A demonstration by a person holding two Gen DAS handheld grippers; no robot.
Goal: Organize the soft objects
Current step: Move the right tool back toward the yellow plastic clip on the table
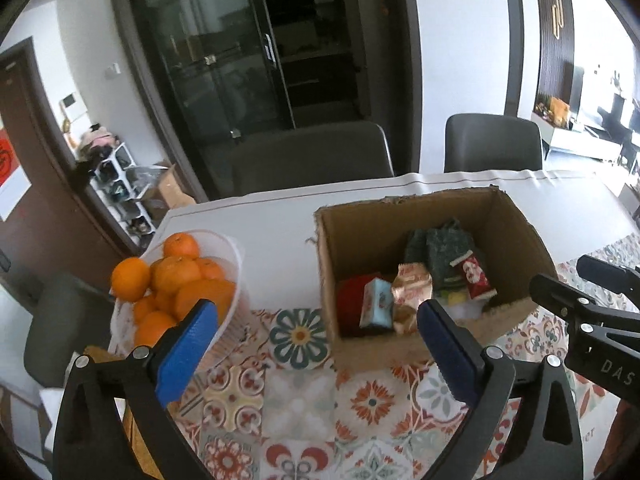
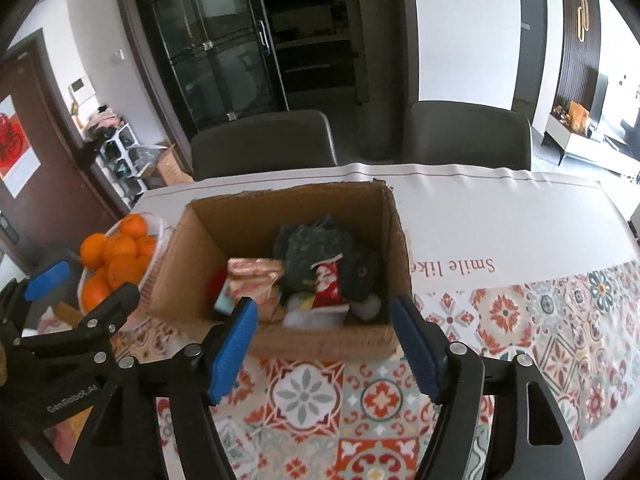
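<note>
— What are the two grippers doing?

— Both idle. The left gripper (image 1: pixel 316 344) has its blue pads (image 1: pixel 186 354) spread wide with nothing between them, low in its own view, over the patterned tablecloth (image 1: pixel 300 404). The right gripper (image 2: pixel 324 344) is the same: jaws apart, empty, hanging just in front of the near wall of the cardboard box (image 2: pixel 320 342).

— Can each see the other?

— Yes. The right one's black frame pokes in at the right edge of the left view, and the left one sits at the left edge of the right view, one blue pad showing.

— And the soft things?

— All in the box (image 1: pixel 420 220), at the centre of both views. A dark green plush toy (image 2: pixel 320 248) lies toward the back, a red and white Santa pouch (image 2: pixel 326 284) leans on it, a shiny pink-gold packet (image 2: pixel 252 276) sits to the left, and a light blue tissue pack (image 1: pixel 376 304) stands by something red (image 1: pixel 348 300) in the left corner. There's white stuff at the bottom; I can't tell what.

— Anything beside the box?

— A white basket (image 1: pixel 234 256) of oranges (image 1: pixel 182 276) to its left, near it but not touching. Two dark chairs (image 2: pixel 466 136) stand behind the table, in the upper half of the frame, with a glass-fronted cabinet (image 2: pixel 216 52) beyond.
</note>
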